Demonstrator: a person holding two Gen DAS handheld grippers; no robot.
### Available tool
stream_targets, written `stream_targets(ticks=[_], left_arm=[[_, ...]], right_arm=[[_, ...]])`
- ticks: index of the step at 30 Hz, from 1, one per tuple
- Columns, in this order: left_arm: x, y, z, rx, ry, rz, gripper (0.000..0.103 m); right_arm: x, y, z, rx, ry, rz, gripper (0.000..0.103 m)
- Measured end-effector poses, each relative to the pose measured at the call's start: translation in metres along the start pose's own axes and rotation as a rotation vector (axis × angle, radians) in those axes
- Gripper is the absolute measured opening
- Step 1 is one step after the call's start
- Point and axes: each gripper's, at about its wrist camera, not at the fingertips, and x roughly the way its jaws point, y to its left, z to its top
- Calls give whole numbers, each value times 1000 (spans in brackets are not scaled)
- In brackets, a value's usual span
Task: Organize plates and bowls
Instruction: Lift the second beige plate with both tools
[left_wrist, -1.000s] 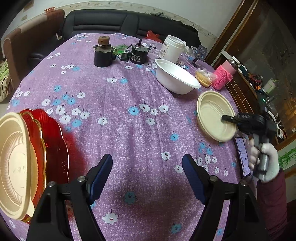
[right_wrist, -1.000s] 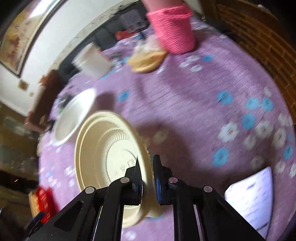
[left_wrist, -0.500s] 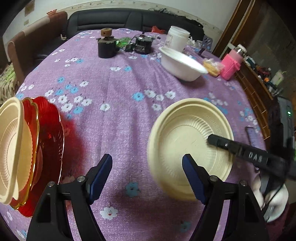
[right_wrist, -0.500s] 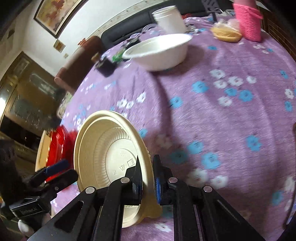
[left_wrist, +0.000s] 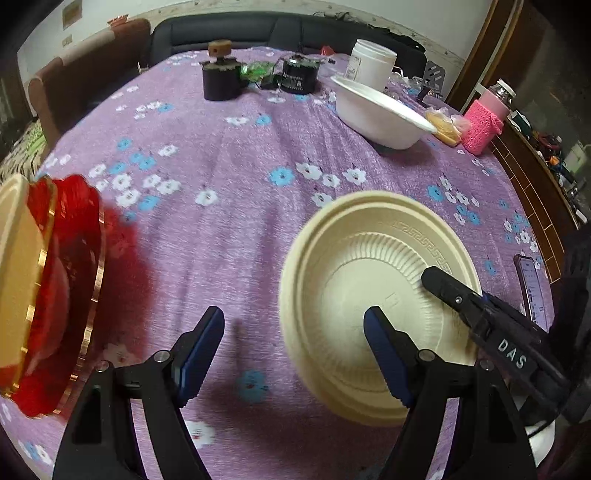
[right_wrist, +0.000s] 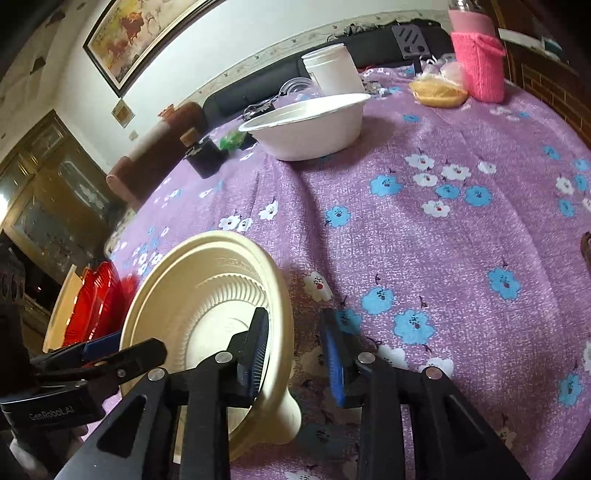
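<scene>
Partway: right gripper (right_wrist: 295, 354) jaws apart around the cream ribbed plastic plate's (left_wrist: 376, 295) rim, left gripper (left_wrist: 295, 350) wide open; red-and-cream plate stack (left_wrist: 48, 295) formed, white bowl (left_wrist: 380, 114) untouched

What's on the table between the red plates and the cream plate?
Nothing but cloth. In the left wrist view, only bare purple flowered tablecloth lies between the red plates and the cream plate. The open left gripper hangs above that stretch.

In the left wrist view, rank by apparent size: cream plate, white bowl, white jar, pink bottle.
1. cream plate, though it sits nearest the camera, which inflates it.
2. white bowl.
3. white jar and pink bottle look about alike; no ranking between them.
</scene>
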Motion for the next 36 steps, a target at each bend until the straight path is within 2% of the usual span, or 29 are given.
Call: stream_targets(ticks=[6,9,13,14,15,16,17,19,21,36], left_arm=[[15,-11,-5,6,27,40,77],[15,-15,-5,23,10,75,77],[18,-16,-3,25,9,82,77],[19,-17,-3,31,10,80,70],[20,-18,-3,39,15,71,48],[21,-19,-4,44,24,67,38],[20,-21,-4,52,13,81,32],[14,-19,-3,44,-4,77,29],[11,-14,-3,22,-9,63,24],[-23,-4,-13,20,-70,0,23]], right_arm=[[0,16,-8,-75,-6,-30,31],[3,16,-8,-77,-4,-47,31],[1,13,-8,-65,-7,-46,31],[0,13,-8,-64,-8,-43,31],[0,14,-8,-66,-9,-33,30],[-1,16,-8,-77,-13,-28,27],[-2,20,-9,-93,-21,-36,27],[-5,24,-11,-120,-42,-67,27],[-6,24,-12,-116,-47,-55,27],[-21,31,-14,-93,-97,46,25]])
